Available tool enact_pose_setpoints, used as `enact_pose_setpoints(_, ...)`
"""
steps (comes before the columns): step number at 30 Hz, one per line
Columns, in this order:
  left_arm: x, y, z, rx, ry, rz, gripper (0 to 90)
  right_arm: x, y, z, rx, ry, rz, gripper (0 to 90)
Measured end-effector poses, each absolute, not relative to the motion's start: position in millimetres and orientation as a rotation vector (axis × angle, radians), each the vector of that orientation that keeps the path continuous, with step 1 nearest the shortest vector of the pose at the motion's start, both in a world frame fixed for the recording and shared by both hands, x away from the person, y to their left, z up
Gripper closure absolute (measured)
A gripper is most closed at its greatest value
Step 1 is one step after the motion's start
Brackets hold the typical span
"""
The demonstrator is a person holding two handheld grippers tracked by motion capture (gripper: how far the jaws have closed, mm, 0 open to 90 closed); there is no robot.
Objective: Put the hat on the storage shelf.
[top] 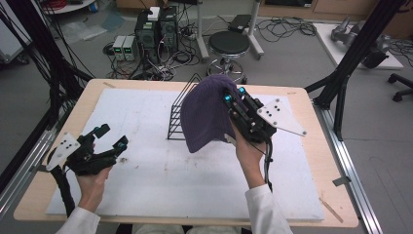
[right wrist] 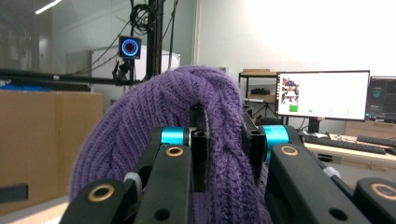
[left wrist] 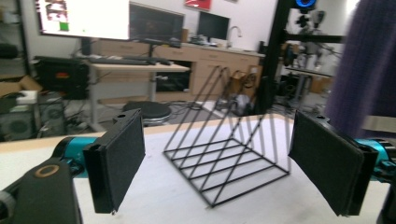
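Observation:
A purple knit hat (top: 207, 112) hangs in the air over the middle of the table, pinched at its edge by my right gripper (top: 234, 95), which is shut on it. In the right gripper view the hat (right wrist: 154, 135) bulges up between and around the two black jaws. Just left of and behind the hat stands a black wire rack (top: 181, 109) on the white mat. My left gripper (top: 111, 137) is held low at the table's left, open with nothing in it. In the left gripper view its two pads frame the rack (left wrist: 224, 158), with the hat (left wrist: 359, 65) at the right edge.
The white mat (top: 146, 170) covers most of the wooden table (top: 311, 126). Beyond the far edge stand a round black stool (top: 229, 46), computer boxes (top: 156, 29) and loose cables on the floor. A black frame post (top: 348, 63) rises at the right.

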State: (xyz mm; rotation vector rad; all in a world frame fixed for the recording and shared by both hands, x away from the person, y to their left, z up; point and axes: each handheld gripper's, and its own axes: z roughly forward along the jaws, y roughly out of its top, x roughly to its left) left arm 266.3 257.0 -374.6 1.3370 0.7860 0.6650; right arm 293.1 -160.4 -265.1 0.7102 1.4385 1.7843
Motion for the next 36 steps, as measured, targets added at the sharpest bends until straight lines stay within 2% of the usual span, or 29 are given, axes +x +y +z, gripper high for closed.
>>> enact_pose_setpoints(8, 280.7, 231.0, -367.9, 1.353, 0.742, 0.552, 16.9, 293.5, -159.0, -255.6, 0.739, 1.418, 1.802, 78.4)
enact_pose_setpoints(18, 283.7, 210.2, -359.4, 1.276, 0.687, 0.615, 16.2, 293.4, -160.1, -249.8, 0.790, 1.363, 1.823, 77.9)
enact_pose_setpoints(36, 295.4, 134.1, -373.5, 1.306, 0.594, 0.469, 16.1, 293.6, -136.6, -246.9, 0.756, 1.412, 1.855, 77.9)
